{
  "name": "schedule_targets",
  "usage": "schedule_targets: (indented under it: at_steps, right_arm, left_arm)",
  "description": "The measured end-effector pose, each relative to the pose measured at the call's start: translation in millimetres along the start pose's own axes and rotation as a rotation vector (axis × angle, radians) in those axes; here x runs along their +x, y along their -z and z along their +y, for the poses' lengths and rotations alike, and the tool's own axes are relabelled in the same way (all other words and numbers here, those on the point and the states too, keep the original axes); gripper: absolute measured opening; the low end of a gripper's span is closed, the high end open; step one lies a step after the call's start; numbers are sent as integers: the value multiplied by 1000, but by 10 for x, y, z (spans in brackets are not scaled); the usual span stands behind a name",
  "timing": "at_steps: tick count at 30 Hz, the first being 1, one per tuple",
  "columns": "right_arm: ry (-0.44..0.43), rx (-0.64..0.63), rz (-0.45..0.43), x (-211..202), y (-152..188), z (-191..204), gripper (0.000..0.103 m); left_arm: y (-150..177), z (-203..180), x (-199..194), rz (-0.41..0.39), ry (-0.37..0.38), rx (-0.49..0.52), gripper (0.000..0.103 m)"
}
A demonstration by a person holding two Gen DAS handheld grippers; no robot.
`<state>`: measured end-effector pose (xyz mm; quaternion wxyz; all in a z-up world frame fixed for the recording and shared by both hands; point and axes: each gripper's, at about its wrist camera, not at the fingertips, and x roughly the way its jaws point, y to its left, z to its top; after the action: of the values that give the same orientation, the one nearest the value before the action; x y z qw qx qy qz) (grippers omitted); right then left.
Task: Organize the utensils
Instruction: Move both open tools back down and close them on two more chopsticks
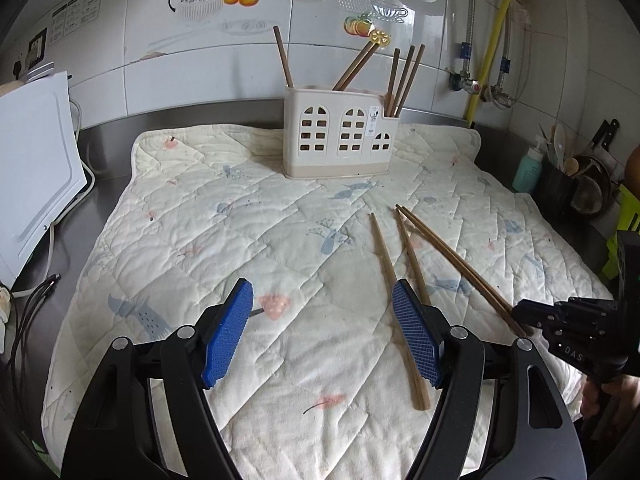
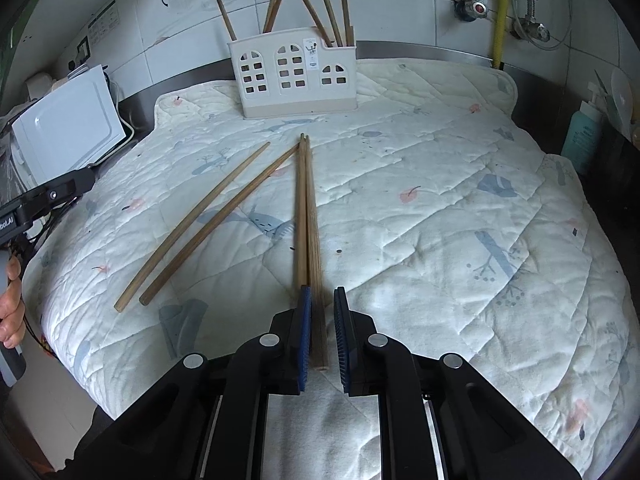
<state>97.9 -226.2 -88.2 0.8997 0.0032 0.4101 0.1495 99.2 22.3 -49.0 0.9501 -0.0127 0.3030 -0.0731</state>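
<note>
The right tool [image 2: 322,320] is angled down over the quilted mat [image 2: 440,208], its blue pads drawn in narrow around the near ends of a pair of chopsticks [image 2: 306,216]. One pad sits against the sticks; a sliver of gap shows by the other, so whether the grip is firm I cannot tell. That pair runs straight away from the tool toward the cream utensil holder [image 2: 296,80] at the far edge of the mat.

The left tool [image 1: 323,332] is tilted down too, jaws wide, nothing between them; its right pad sits just over two loose chopsticks [image 1: 394,280] lying nearer than the holder. More chopsticks stand inside the holder.

Lettering "DAS" shows on the right tool's body in the left view. The holder's small label is too tiny to read. The steel surface [image 1: 104,152] rims the mat.
</note>
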Motion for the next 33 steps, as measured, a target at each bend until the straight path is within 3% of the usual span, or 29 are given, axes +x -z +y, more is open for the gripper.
schedule_targets:
  at_steps: [6, 15, 22, 24, 28, 33]
  right_arm:
    - [13, -23, 8, 17, 37, 42, 10]
    - [34, -44, -13, -9, 90, 80, 8]
    - [14, -23, -22, -51, 85, 64, 7]
    - [12, -20, -23, -57, 93, 61, 7]
    - [8, -12, -21, -51, 105, 48, 7]
    - [7, -10, -20, -42, 112, 44, 7]
  left_arm:
    - [68, -3, 33, 23, 4, -3, 72]
    - [250, -179, 90, 67, 77, 21, 69]
    - [324, -440, 280, 122, 141, 46, 41]
    - [345, -478, 357, 143, 145, 41, 28]
    - [373, -505, 478, 172, 157, 28, 21]
    - [408, -532, 550, 182, 148, 39, 21]
